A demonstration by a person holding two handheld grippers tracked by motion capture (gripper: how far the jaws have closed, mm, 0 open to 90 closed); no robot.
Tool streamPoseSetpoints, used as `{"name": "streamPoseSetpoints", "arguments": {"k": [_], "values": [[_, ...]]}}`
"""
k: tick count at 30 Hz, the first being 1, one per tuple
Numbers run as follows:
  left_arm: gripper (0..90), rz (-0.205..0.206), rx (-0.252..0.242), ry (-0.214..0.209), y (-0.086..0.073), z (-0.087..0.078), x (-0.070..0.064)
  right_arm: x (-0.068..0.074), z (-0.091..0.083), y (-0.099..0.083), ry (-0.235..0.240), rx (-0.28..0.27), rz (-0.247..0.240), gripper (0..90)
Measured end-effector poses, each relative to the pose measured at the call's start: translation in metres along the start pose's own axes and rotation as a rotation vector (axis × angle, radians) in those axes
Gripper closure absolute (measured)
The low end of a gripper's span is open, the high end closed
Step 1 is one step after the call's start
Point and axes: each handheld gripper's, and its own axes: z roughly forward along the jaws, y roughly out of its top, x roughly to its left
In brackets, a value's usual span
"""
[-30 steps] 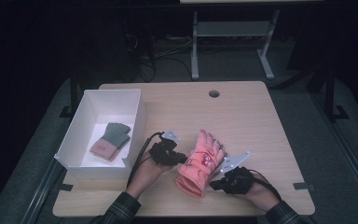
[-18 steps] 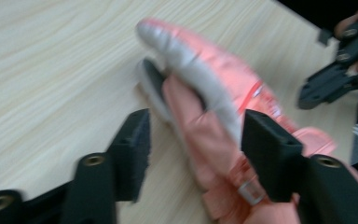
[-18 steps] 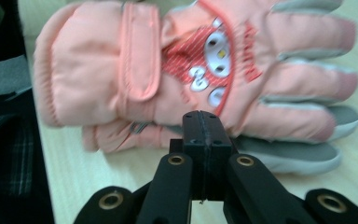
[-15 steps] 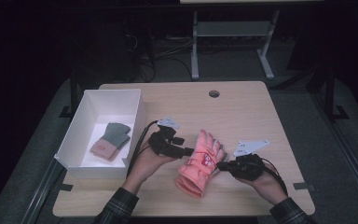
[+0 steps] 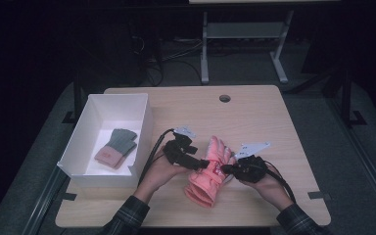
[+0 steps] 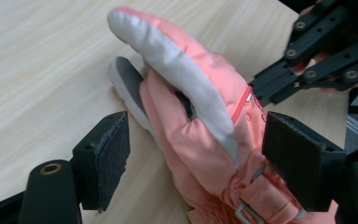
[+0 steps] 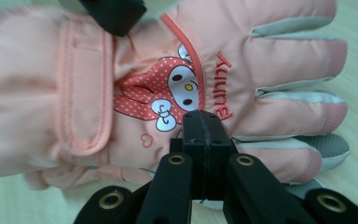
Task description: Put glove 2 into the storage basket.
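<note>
Pink glove [image 5: 209, 171]: ski type, lying on the worktop [image 5: 254, 117] between both tools, near the front edge
Right tool [image 7: 206, 122]: jaws pressed together, seemingly pinching the glove's edge by the bunny print
Left tool [image 6: 214, 154]: jaws wide apart, straddling the thumb side, gripping nothing
Risk: that pinch looks thin, so a lift could slip off the padding
White box [image 5: 85, 147]: holds another glove [image 5: 116, 147], well left

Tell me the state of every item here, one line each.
Pink padded ski glove: lying on the table, wrist strap fastened.
Left hand-held gripper: open, jaws either side of the glove.
Right hand-held gripper: shut at the glove's edge.
White rectangular box: open, no lid.
Grey-and-pink knitted glove: lying flat inside the box.
</note>
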Motion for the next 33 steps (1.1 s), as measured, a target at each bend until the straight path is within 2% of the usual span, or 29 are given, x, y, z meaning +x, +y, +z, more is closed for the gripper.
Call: {"name": "streamPoseSetpoints", "arguments": {"k": [3, 9, 11, 15, 18, 20, 23, 33], "values": [[20.5, 0.003, 0.02, -0.009, 0.0, 0.006, -0.001, 0.001, 0.009, -0.002, -0.013, 0.036, -0.006, 90.0], [17.9, -0.003, 0.063, -0.022, -0.002, 0.02, 0.001, 0.001, 0.016, -0.003, -0.013, 0.055, 0.006, 90.0], [16.1, -0.014, 0.076, -0.016, -0.005, 0.027, 0.004, 0.002, 0.018, -0.005, -0.017, 0.057, 0.004, 90.0], [12.8, -0.05, 0.082, -0.033, -0.009, 0.035, 0.008, 0.003, 0.019, -0.006, -0.027, 0.067, -0.005, 90.0], [12.6, -0.05, 0.092, -0.042, -0.011, 0.04, 0.009, 0.003, 0.021, -0.006, -0.028, 0.068, -0.004, 90.0], [12.6, -0.054, 0.104, -0.061, -0.012, 0.044, 0.011, 0.003, 0.021, -0.007, -0.029, 0.072, -0.008, 90.0], [12.5, -0.085, 0.111, -0.097, -0.016, 0.05, 0.014, 0.004, 0.021, -0.008, -0.032, 0.073, -0.009, 90.0], [14.5, -0.115, 0.134, -0.141, -0.016, 0.058, 0.015, 0.004, 0.022, -0.009, -0.036, 0.068, -0.008, 90.0]]}}
